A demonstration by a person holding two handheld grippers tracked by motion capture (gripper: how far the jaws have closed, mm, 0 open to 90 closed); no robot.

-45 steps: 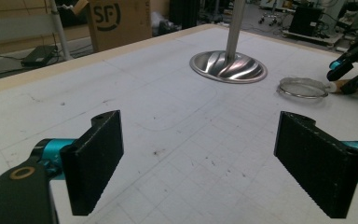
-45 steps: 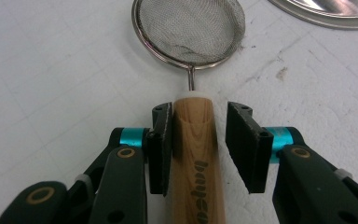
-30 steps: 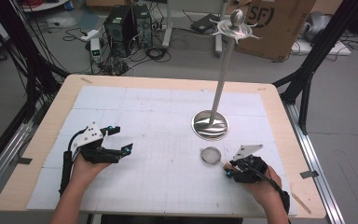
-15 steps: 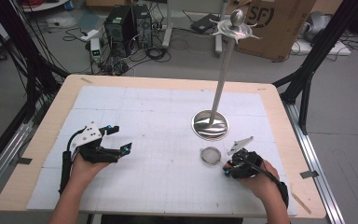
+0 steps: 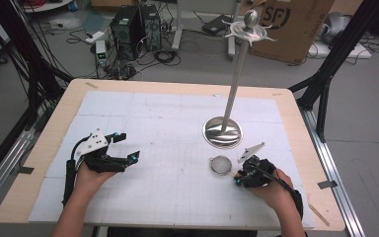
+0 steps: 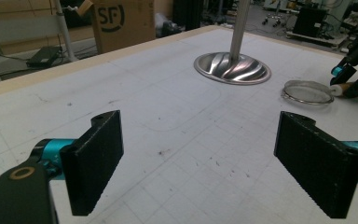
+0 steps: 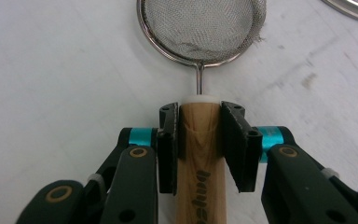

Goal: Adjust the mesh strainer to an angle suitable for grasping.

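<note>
Silver mesh strainer point(image 7: 201, 25), light wooden handle point(image 7: 200, 163), black claw point(image 7: 200, 140) with teal accents, white gridded mat point(image 5: 153, 118)

The high view looks forward and down over the whole table point(image 5: 177, 94); the left gripper view sits low, facing across it; the right gripper view looks down from close; all three share the strainer point(image 5: 220, 164) point(image 6: 306, 91) point(image 7: 201, 28)

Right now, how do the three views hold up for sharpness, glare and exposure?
High view: even light, slightly soft, the strainer small. Left gripper view: the open jaws loom dark and a little blurred up close, and room light glints on the stand's base. Right gripper view: sharp on the mesh and the wooden handle, with the white table bright but not blown out.
</note>
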